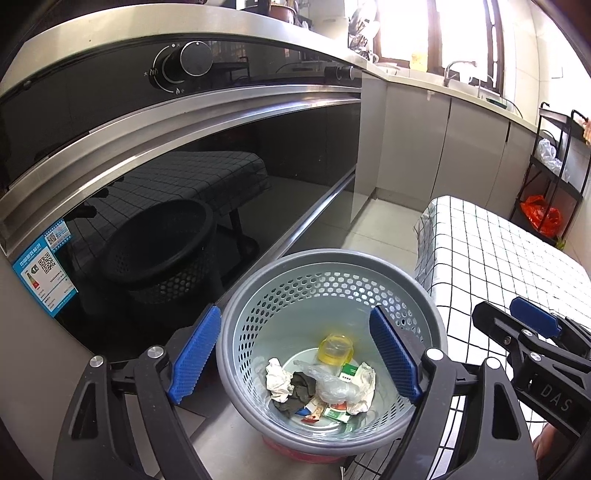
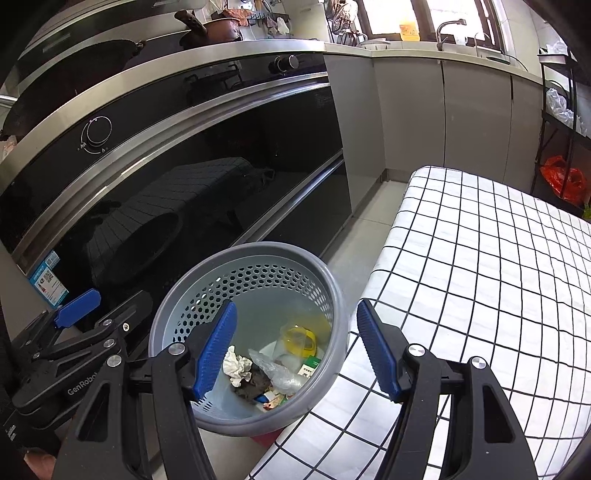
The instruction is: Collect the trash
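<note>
Grey perforated bin (image 1: 328,354) low at six o'clock in the left wrist view, standing on the floor beside the checked tablecloth (image 2: 480,258) and before the dark glass oven front (image 1: 184,177). Inside, already gathered: a yellow cup (image 1: 335,349) toward twelve o'clock of the bin floor, a crumpled white tissue (image 1: 277,380) at nine, a clear plastic bag (image 1: 334,386) in the middle over a dark scrap (image 1: 301,387), a green-and-white carton (image 1: 349,370) at two, small printed wrappers (image 1: 332,412) near six. Left gripper (image 1: 295,354) spread wide over the bin, blue pads astride the opening, gripping nothing. Right gripper (image 2: 297,347) likewise parted wide and empty, one pad over the bin's interior, the other out past the rim above the cloth edge; seen also at four o'clock in the left wrist view. Checked cloth, as far as visible, free of litter; likewise the pale floor tiles (image 1: 376,225) at one o'clock. Judged from this: collecting largely done, perhaps finished, with any leftover pieces lying outside both views. Farther out, black shelf rack (image 2: 561,147) with an orange bag (image 2: 563,181) at three o'clock, counter and sink tap (image 2: 448,29) toward one.
</note>
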